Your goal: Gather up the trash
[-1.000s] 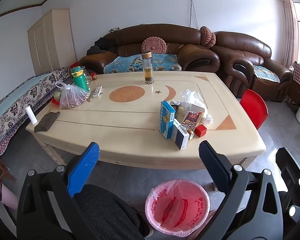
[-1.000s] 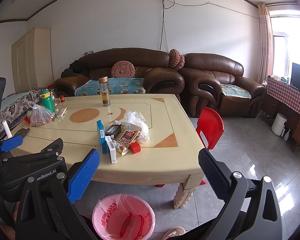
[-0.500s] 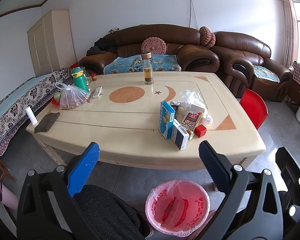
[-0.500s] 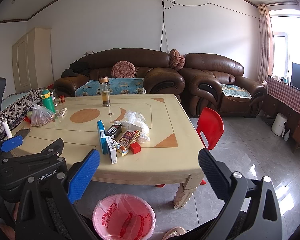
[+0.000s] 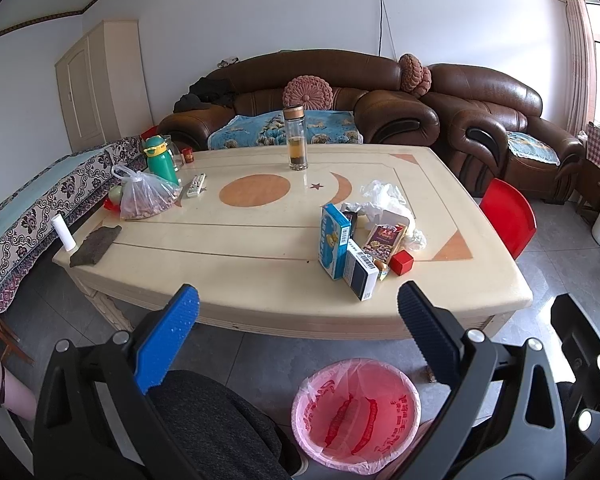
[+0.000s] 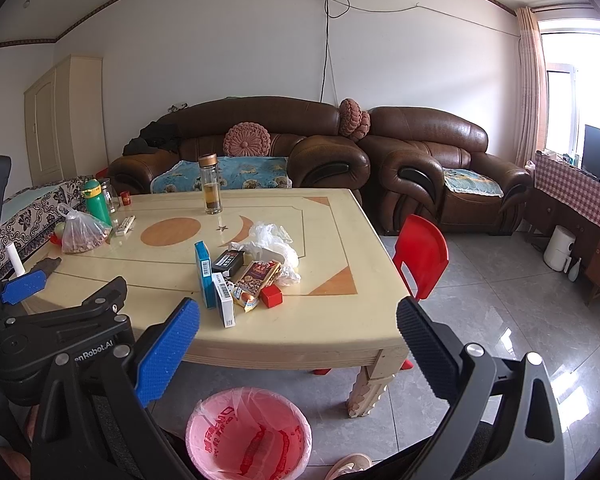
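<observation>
Both tongs are spread wide with nothing between their jaws, and both hang short of the desk [image 5: 260, 272], over the floor at its near edge. The left tongs [image 5: 298, 316] frame the near desk edge; the right tongs [image 6: 298, 320] frame the near right corner of the desk, and the left tongs appear at the left of the right wrist view.

The trash sits in one heap on the desk's near right part. A blue box [image 5: 332, 240] stands upright at the heap's left, with a white-and-dark box [image 5: 362, 276] leaning just beside it toward the near edge. A brown snack packet [image 5: 384, 240] lies right of these, a small red cube [image 5: 402, 264] just beside it, and a crumpled white plastic bag [image 5: 384, 200] lies behind them. A black box [image 6: 228, 262] lies between the blue box and the bag.

A bin [image 5: 356, 412] with a pink liner stands on the floor just below the desk's near edge, under the heap.

Far across the desk stand a glass bottle [image 5: 296, 138], a green flask [image 5: 160, 158], a remote [image 5: 196, 186] and a knotted bag of food [image 5: 148, 200]. A red chair [image 5: 508, 216] stands at the desk's right side.
</observation>
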`<state>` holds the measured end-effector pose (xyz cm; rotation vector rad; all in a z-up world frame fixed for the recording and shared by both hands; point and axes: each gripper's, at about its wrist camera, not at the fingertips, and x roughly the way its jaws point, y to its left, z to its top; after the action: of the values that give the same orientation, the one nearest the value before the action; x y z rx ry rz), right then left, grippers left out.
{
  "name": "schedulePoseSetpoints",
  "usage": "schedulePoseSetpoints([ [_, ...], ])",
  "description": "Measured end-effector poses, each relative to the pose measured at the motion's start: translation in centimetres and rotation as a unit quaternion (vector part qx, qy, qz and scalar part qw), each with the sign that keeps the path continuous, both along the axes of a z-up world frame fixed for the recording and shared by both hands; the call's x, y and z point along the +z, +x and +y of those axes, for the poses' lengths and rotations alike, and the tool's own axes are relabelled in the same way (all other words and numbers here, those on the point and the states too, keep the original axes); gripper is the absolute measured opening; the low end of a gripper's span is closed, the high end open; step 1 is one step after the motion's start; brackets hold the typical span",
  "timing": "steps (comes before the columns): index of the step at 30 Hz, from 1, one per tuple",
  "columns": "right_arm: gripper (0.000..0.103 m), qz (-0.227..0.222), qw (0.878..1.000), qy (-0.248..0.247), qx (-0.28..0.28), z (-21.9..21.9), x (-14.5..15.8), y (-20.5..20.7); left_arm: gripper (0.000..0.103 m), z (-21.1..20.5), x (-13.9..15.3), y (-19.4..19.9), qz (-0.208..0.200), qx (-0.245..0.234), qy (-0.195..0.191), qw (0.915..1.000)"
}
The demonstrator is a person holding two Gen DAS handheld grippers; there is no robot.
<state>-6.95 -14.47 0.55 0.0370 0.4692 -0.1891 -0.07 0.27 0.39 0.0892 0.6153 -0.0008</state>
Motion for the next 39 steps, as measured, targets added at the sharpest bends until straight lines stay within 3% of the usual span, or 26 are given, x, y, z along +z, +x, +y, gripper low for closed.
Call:
schedulePoseSetpoints([
  [26,0.097,0.004,1.0,0.004,0.006,0.9,0.6,0.3,0.097,0.5,0.4,0.1,-0.002,0.001,0.004,1.0],
  [39,0.097,0.023,1.0,0.019,0.01,-1.6,-1.9,3.0,0.097,0.5,-1.6,2.7,0.023,0.002,0.007,0.9997],
])
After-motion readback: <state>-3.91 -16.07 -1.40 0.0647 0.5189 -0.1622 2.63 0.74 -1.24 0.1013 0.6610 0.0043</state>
